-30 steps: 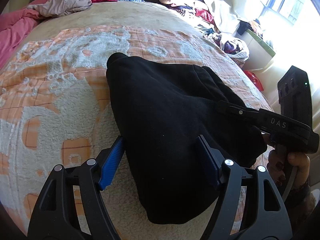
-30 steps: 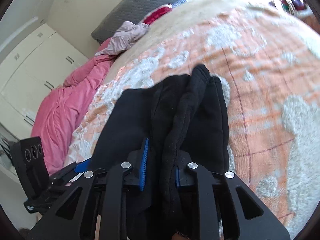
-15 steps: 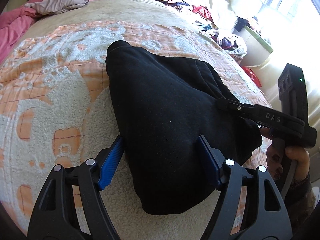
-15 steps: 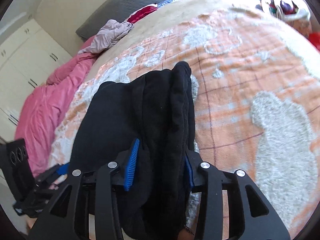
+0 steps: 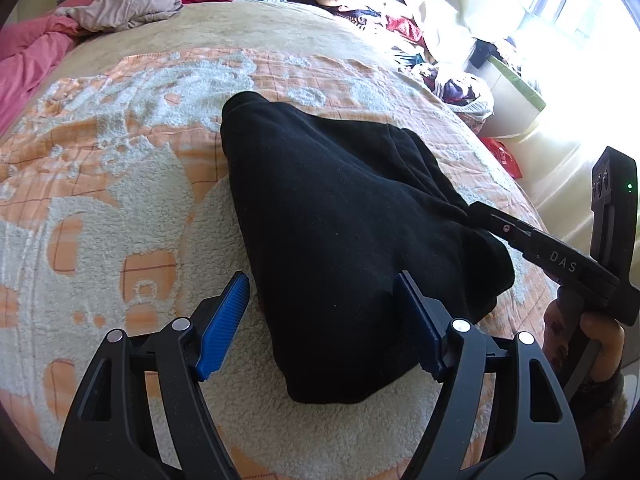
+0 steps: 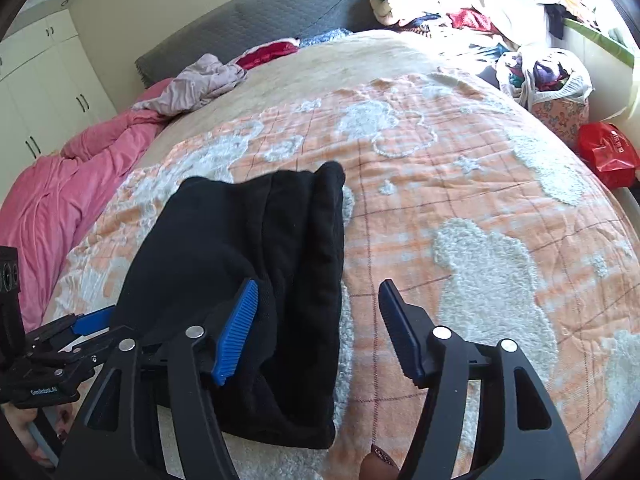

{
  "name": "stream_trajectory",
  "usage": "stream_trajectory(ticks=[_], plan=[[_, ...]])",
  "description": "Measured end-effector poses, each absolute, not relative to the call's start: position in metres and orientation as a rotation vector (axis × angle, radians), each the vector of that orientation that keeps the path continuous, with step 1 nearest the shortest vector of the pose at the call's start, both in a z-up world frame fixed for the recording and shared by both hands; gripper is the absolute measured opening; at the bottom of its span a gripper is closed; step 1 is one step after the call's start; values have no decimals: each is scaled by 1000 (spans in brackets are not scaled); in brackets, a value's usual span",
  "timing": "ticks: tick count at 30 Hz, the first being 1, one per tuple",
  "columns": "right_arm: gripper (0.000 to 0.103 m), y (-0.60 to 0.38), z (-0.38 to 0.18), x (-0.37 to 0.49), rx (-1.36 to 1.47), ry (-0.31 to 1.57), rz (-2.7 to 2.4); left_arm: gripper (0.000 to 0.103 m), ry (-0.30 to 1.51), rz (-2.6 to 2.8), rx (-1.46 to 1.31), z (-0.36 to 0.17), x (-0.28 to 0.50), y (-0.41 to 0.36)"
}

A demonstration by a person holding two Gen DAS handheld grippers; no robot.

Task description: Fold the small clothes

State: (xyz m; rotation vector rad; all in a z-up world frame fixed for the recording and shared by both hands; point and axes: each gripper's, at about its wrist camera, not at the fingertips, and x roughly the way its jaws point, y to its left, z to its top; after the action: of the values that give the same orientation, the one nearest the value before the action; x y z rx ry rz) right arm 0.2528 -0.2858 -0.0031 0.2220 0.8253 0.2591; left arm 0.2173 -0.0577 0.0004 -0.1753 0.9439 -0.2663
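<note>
A black folded garment (image 5: pixel 340 232) lies on the orange and white blanket (image 5: pixel 120 184); it also shows in the right wrist view (image 6: pixel 248 248). My left gripper (image 5: pixel 320 320) is open, its blue pads on either side of the garment's near end, just above it. My right gripper (image 6: pixel 316 320) is open over the garment's right edge, holding nothing. In the left wrist view the right gripper (image 5: pixel 492 220) sits at the garment's right side. The left gripper shows at the left edge of the right wrist view (image 6: pixel 80 326).
A pink duvet (image 6: pixel 60 192) and a mauve garment (image 6: pixel 200 84) lie at the bed's far left. A heap of clothes (image 6: pixel 460 4) sits at the headboard's right. A full bag (image 6: pixel 552 84) and a red bag (image 6: pixel 608 152) stand beside the bed.
My right gripper has opened and let go of the black garment's edge, which now lies flat on the blanket. My left gripper stays open around the near end.
</note>
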Motion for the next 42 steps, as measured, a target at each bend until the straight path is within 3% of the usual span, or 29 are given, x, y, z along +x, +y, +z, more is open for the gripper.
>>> stream_trajectory(ticks=[6, 8, 12, 13, 29, 42], plan=[[87, -289, 24, 221, 213, 689, 230, 72, 913, -261, -171, 13, 205, -52], [94, -290, 34, 211, 209, 639, 218, 80, 895, -256, -172, 18, 200, -50], [97, -294, 48, 189, 219, 547, 209, 84, 864, -258, -183, 28, 190, -46], [98, -295, 49, 184, 222, 533, 210, 94, 855, -254, -179, 31, 187, -46], [98, -283, 53, 95, 141, 452, 181, 94, 740, -228, -166, 48, 131, -39], [98, -258, 15, 44, 101, 492, 141, 94, 724, -220, -146, 21, 85, -28]])
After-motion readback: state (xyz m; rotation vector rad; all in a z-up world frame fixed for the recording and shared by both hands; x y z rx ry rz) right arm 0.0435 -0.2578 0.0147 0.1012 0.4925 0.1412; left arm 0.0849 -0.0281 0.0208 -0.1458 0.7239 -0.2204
